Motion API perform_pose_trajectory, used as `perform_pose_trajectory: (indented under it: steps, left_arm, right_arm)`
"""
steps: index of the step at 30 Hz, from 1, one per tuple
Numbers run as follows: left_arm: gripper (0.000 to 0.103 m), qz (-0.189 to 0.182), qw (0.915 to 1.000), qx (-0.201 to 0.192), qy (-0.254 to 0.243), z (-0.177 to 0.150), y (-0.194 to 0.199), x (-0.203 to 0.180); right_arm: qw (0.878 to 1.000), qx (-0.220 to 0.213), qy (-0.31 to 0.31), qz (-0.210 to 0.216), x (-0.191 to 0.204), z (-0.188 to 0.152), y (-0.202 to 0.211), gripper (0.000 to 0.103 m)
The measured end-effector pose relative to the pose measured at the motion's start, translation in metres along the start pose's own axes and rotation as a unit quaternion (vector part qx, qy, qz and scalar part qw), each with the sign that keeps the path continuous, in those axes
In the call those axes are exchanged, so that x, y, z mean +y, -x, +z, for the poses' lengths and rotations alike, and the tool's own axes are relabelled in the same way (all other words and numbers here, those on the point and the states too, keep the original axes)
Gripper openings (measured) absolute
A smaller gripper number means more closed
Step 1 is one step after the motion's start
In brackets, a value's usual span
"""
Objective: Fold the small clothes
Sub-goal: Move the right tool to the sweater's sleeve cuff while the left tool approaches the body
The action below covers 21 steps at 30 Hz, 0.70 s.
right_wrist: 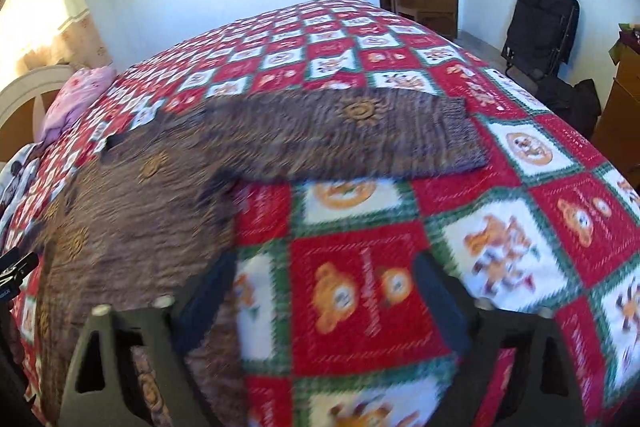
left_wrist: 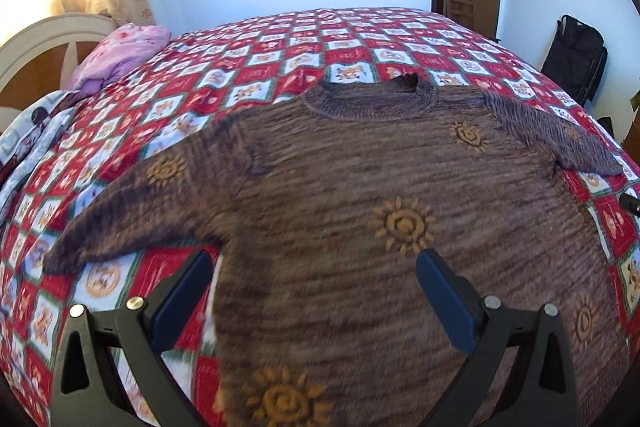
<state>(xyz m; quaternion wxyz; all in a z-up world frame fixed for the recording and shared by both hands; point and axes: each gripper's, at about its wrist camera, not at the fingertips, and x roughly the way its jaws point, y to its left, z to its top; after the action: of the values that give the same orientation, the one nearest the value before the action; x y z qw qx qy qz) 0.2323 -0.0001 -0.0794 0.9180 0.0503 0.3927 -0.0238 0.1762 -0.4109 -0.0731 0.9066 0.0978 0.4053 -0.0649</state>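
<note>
Sweater (left_wrist: 360,195) lies flat on the bed (left_wrist: 280,39), unfolded. Both the left gripper (left_wrist: 314,291) and right gripper (right_wrist: 326,291) hover with jaws wide apart, holding nothing. Folding looks about to start; next likely calls for pinching a sleeve (right_wrist: 340,139).

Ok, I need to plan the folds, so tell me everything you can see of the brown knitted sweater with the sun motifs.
The brown knitted sweater with orange sun motifs lies spread flat on the red-and-white patchwork bedspread, ribbed collar away from the cameras, both sleeves stretched outward, unfolded. The knit looks thick and streaky. The open left gripper hovers over its lower left edge, and the open right gripper by its right edge; neither grips it.
</note>
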Motion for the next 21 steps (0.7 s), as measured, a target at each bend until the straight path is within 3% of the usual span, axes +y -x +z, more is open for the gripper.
perform_pose_trajectory:
  steps: [9,14,16,21]
  left_arm:
    - [0.103,0.014,0.9999,-0.004,-0.006,0.027,-0.039,-0.012]
    - [0.103,0.020,0.9998,0.007,-0.005,0.037,-0.062,-0.016]
    - [0.103,0.021,0.9997,0.011,-0.002,0.040,-0.070,-0.017]
    - [0.103,0.024,0.9995,0.020,0.007,0.044,-0.087,-0.016]
  right_arm:
    - [0.998,-0.006,-0.056,-0.038,-0.065,0.048,-0.020,0.071]
    - [0.996,-0.001,-0.063,-0.057,-0.085,0.067,-0.037,0.070]
    - [0.996,0.003,-0.063,-0.060,-0.091,0.073,-0.044,0.061]
    - [0.996,0.016,-0.067,-0.061,-0.101,0.087,-0.062,0.058]
